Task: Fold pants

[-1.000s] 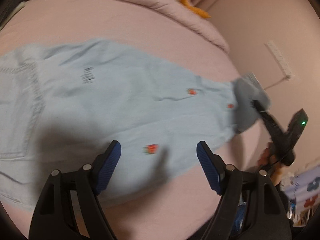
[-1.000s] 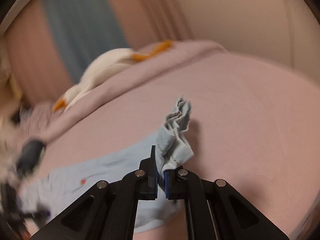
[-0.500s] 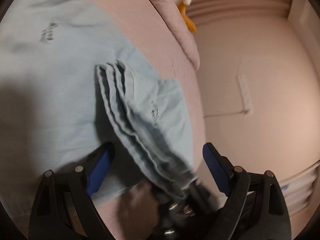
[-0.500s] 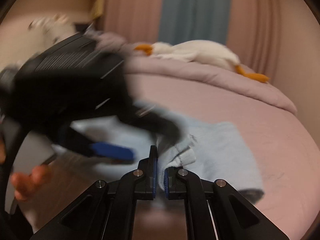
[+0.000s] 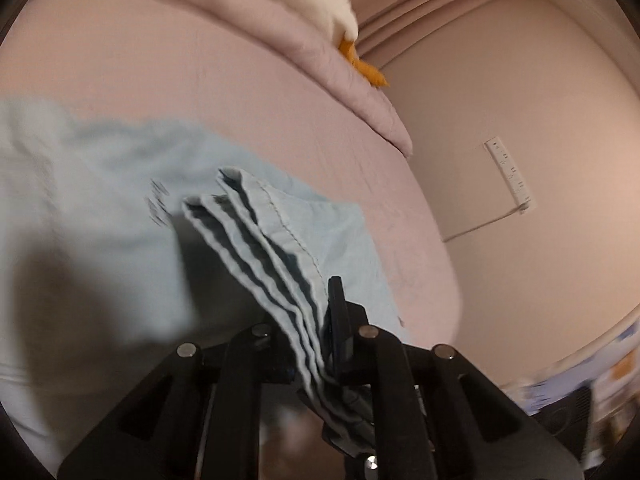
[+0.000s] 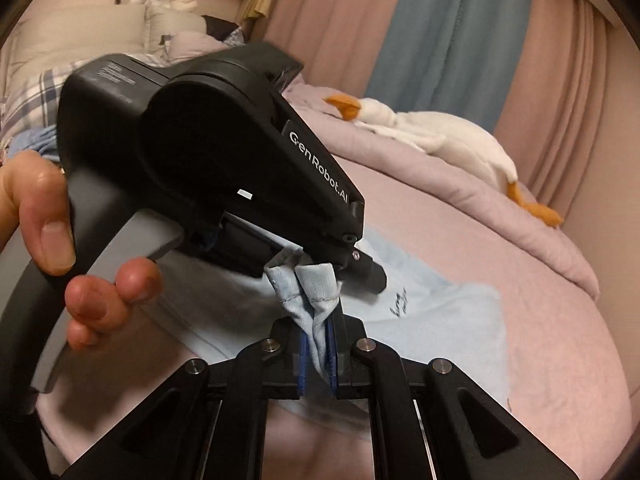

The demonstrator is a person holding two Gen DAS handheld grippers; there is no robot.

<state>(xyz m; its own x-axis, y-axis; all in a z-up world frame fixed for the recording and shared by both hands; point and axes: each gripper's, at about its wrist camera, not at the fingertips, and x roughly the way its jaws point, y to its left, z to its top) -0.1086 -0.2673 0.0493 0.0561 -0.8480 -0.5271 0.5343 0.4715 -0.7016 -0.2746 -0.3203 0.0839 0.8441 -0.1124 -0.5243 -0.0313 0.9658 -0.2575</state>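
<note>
Pink bed (image 5: 280,92); pants (image 5: 100,208) hems hide gripper fingers (image 6: 333,356).

My bedroom at home: a bed under a pink fitted sheet (image 6: 540,320), a white plush goose with orange feet (image 6: 448,140), pink-and-blue floor-length curtains (image 6: 440,28) behind.

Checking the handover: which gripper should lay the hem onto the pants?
Probably left: the left gripper is closing on the pleated hem, pants spread ahead of it; the right gripper, shut on that hem, faces it.
</note>
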